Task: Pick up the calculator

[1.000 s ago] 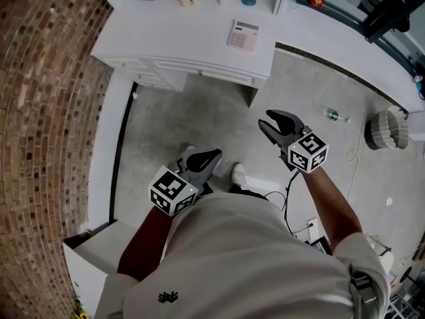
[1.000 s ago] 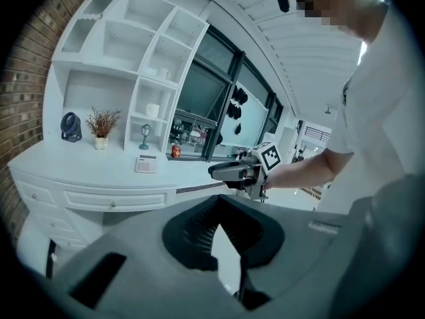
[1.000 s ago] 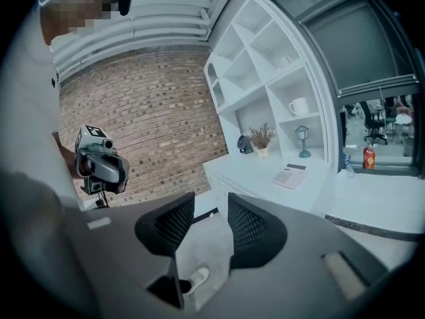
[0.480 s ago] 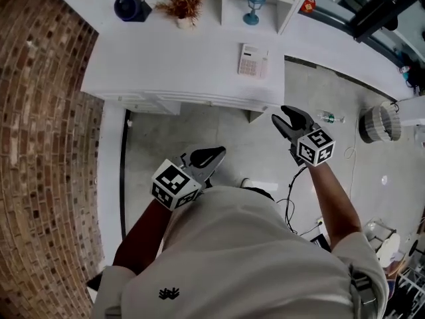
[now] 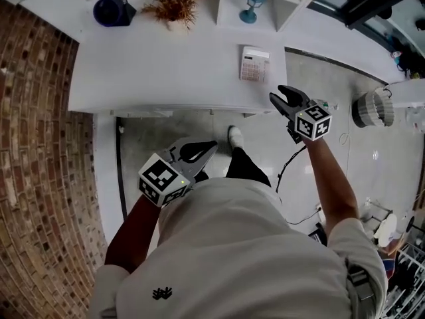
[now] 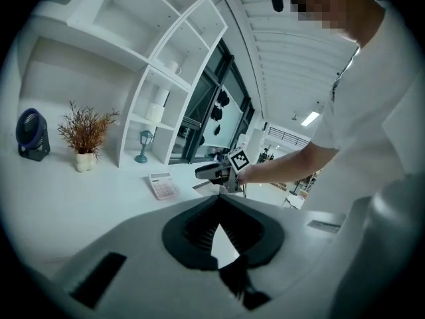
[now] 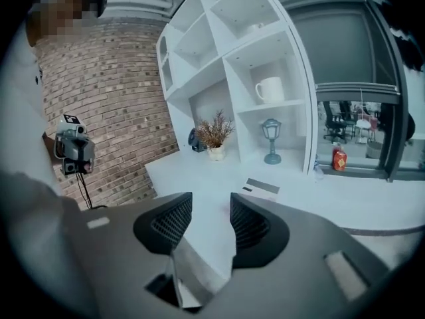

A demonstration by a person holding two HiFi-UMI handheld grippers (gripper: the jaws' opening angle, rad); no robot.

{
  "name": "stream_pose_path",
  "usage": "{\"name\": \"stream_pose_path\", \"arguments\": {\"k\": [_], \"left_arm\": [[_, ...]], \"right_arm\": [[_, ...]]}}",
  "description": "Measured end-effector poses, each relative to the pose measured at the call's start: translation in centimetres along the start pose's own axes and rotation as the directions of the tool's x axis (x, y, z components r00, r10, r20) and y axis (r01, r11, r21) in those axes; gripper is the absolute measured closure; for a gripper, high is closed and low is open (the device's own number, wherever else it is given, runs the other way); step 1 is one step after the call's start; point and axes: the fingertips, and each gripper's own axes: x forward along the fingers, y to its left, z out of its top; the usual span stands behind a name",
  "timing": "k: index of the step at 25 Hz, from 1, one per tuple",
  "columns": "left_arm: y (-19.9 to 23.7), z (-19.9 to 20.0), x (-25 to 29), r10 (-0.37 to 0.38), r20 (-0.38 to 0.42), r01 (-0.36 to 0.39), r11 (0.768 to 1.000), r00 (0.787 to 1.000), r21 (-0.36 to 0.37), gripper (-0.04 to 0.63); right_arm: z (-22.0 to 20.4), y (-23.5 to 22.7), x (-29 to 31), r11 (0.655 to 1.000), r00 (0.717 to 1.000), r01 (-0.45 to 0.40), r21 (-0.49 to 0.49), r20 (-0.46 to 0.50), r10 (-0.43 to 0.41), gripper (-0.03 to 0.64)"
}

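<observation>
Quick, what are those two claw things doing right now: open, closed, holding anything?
Left gripper: closed, holding nothing.
Right gripper: open, its jaws have just been opening, nothing between them.

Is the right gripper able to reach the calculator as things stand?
Probably yes: the right gripper, fingers just opened and empty, hovers near the calculator with only bare desk between.

White calculator (image 5: 254, 64), white desk (image 5: 166, 72), red-brown brick wall (image 5: 40, 178), dark blue fan (image 5: 111, 9)
</observation>
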Motion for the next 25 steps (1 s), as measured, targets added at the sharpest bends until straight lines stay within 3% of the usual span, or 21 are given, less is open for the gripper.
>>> {"name": "stream_pose_path", "arguments": {"k": [8, 15, 20, 25], "left_arm": [[4.9, 5.2, 4.6, 0.082, 0.03, -0.08, 0.995, 0.996, -0.06, 0.59], [7.8, 8.1, 8.6, 0.176, 0.02, -0.173, 0.981, 0.984, -0.09, 0.589], [9.0, 9.2, 10.4, 0.238, 0.005, -0.236, 0.965, 0.971, -0.113, 0.59], [10.1, 9.6, 11.4, 0.291, 0.005, -0.287, 0.947, 0.957, -0.142, 0.59]], "right_arm": [[2.0, -9.8, 6.0, 0.997, 0.994, -0.076, -0.016, -0.075, 0.074, 0.421], [1.2, -16.2, 11.6, 0.985, 0.976, -0.174, 0.011, -0.134, 0.174, 0.402], [0.1, -17.2, 14.6, 0.958, 0.943, -0.281, 0.048, -0.172, 0.285, 0.388], [-0.6, -16.1, 16.6, 0.91, 0.886, -0.407, 0.078, -0.21, 0.414, 0.398]]}}
